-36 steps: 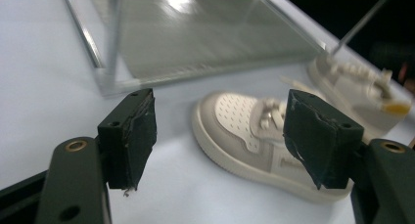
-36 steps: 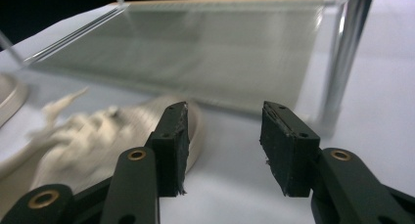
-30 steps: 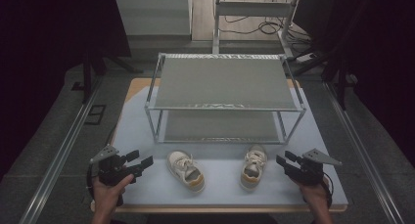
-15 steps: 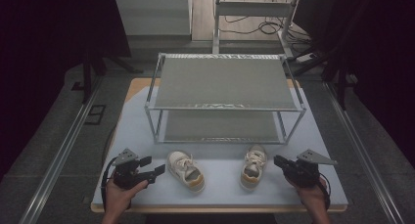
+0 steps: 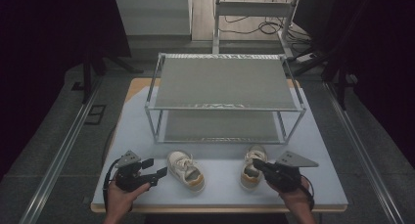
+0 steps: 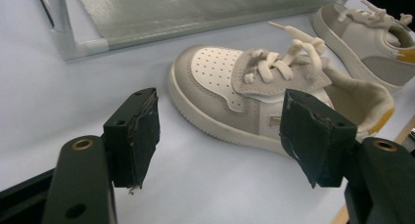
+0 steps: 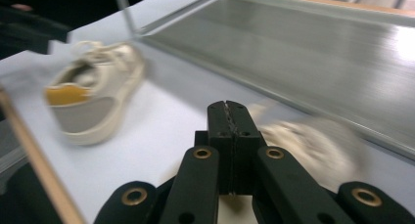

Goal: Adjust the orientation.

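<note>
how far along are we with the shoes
Barely started. Both shoes, the left shoe and right shoe, sit on the table before the rack. The left claw is open facing the left shoe; the right claw is shut, holding nothing. Grasping remains.

Two small cream sneakers, one two-tier metal shoe rack, one table and two handheld grippers.

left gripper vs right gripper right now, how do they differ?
The left gripper has its jaws open with nothing between them; the right gripper has its jaws shut, pads together, holding nothing. The left gripper points at the left shoe from its side and stands apart from it; the right gripper sits close against the right shoe. Both are hand-held, low over the table.
</note>
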